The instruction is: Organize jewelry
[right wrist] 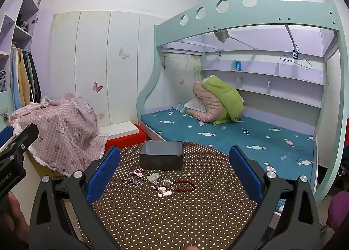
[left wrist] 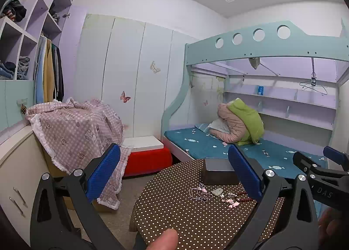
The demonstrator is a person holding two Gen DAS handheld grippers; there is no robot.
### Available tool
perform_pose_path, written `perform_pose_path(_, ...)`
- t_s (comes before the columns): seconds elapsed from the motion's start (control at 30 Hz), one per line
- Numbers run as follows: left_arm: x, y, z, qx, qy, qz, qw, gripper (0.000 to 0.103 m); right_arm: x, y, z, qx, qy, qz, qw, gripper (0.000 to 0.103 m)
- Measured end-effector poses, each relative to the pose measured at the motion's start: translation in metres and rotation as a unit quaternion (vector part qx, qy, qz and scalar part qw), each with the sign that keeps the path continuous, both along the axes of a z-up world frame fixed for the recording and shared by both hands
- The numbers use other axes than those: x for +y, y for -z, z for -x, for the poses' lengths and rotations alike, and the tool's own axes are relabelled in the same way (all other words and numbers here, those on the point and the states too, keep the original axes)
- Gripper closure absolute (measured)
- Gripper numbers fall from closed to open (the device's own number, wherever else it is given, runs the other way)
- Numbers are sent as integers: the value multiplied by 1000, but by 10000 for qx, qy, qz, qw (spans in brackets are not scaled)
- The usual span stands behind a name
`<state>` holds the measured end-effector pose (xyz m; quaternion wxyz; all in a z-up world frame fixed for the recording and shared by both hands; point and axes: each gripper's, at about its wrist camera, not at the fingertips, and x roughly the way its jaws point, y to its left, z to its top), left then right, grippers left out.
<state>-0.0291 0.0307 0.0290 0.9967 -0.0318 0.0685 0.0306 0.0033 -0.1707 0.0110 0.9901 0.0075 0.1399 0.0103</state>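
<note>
Two grippers, both spread wide and holding nothing: left gripper (left wrist: 174, 170), right gripper (right wrist: 174, 170), both above the near edge of the polka-dot table (right wrist: 174, 217). Jewelry sits mid-table: silver chain (right wrist: 132, 177), pale pendant (right wrist: 153, 177), pink charms (right wrist: 163, 191), red bead bracelet (right wrist: 185, 185). Grey tin box (right wrist: 161, 158), open, at the far edge, just behind the jewelry.

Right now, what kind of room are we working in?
Most likely a child's bedroom: a bunk bed with candy-print bedding, wardrobe doors with butterfly stickers, and clothes hanging in an open closet. The jewelry sits on a polka-dot table.
</note>
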Motion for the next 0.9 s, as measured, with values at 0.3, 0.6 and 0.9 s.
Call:
perform_pose_path(0.3, -1, 3, -3, 55, 16, 22, 10000, 5, 0, 0, -1, 8, -24, 8, 10000, 7)
perform_pose_path(0.6, 0, 19, -21, 371, 45, -24, 9993, 5, -13, 7, -15, 160, 89, 34, 9998, 7)
perform_pose_path(0.9, -4, 57, -74, 908, 1, -206, 9957, 5, -24, 29, -55, 542, 65, 68, 9985, 7)
